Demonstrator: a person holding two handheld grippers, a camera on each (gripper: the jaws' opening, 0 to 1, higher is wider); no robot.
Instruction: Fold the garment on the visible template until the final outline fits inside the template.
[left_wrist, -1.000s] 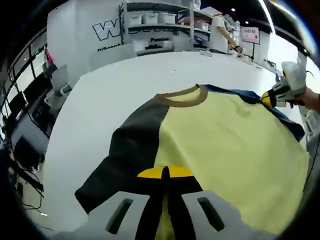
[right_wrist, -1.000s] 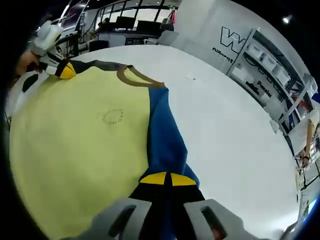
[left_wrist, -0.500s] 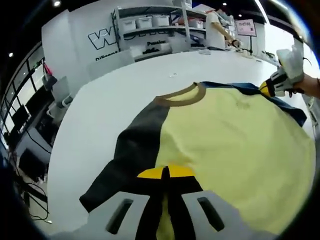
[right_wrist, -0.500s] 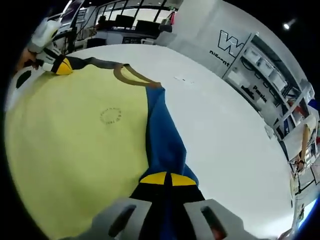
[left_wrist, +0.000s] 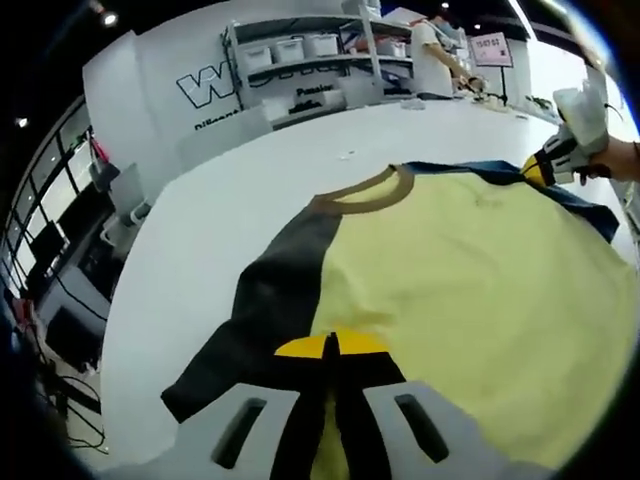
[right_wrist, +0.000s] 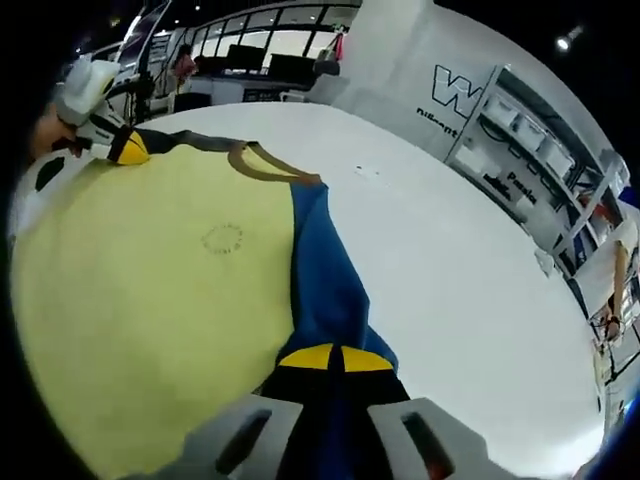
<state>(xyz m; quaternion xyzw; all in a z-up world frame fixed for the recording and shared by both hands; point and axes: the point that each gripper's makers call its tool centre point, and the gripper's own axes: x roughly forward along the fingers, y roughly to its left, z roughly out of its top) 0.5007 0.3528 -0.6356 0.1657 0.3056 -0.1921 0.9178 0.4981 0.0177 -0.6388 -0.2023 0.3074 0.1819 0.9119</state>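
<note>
A T-shirt with a yellow body (left_wrist: 470, 270), a tan collar (left_wrist: 365, 192), a dark grey sleeve (left_wrist: 270, 300) and a blue sleeve (right_wrist: 325, 280) lies spread flat on the white table (left_wrist: 220, 200). My left gripper (left_wrist: 331, 346) is shut on the cloth where the dark sleeve meets the yellow body. My right gripper (right_wrist: 335, 357) is shut on the blue sleeve near its end. Across the shirt, each view shows the other gripper: the right one (left_wrist: 548, 168) at the blue sleeve, the left one (right_wrist: 118, 148) at the dark sleeve.
White tabletop (right_wrist: 470, 290) stretches wide beyond the collar and past both sleeves. Shelves with bins (left_wrist: 300, 50) stand behind the table, and a person (left_wrist: 435, 50) works there. Desks with monitors (right_wrist: 250, 70) lie off the far side.
Both views have shifted a little with the hands. The shirt lies much as before, and both grippers stay shut on their sleeves.
</note>
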